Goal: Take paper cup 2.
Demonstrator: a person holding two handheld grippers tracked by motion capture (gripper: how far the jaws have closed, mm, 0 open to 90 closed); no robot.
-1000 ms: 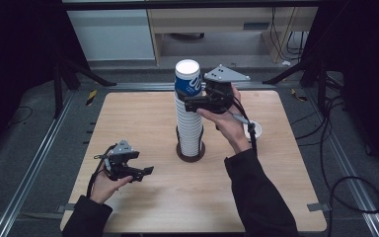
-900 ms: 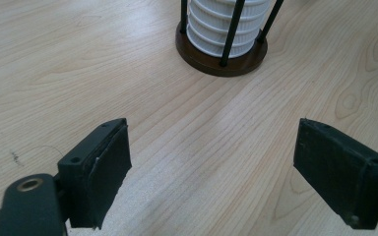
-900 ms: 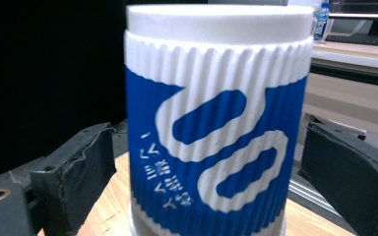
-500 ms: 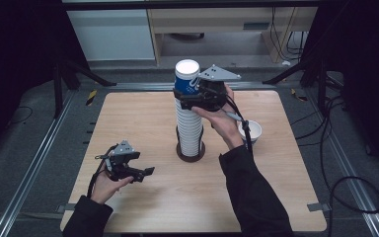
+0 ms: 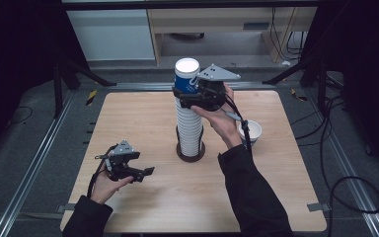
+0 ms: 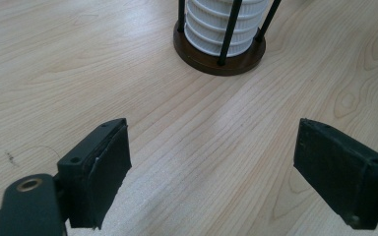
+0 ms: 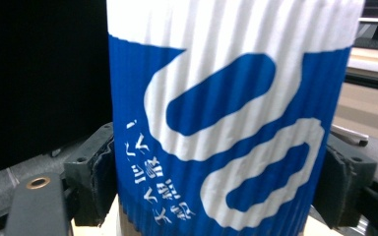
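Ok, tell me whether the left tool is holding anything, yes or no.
No: in the left gripper view the left tool stands wide open over the bare wooden table, nothing between its pads.

A tall stack of cups (image 5: 189, 126) stands in a holder (image 5: 191, 150) near the middle of the table (image 5: 143, 113), and the top cup (image 5: 186, 75) sits on that stack. My right gripper (image 5: 192, 94) is up at the stack's top, its jaws having just been closing, one on each side of the top cup and pressing on it. A single cup (image 5: 250, 132) stands on the table to the right of the holder, well apart from it. My left gripper (image 5: 138, 173) rests low over the table's near left part, before and left of the holder, its jaws wide apart above bare wood.
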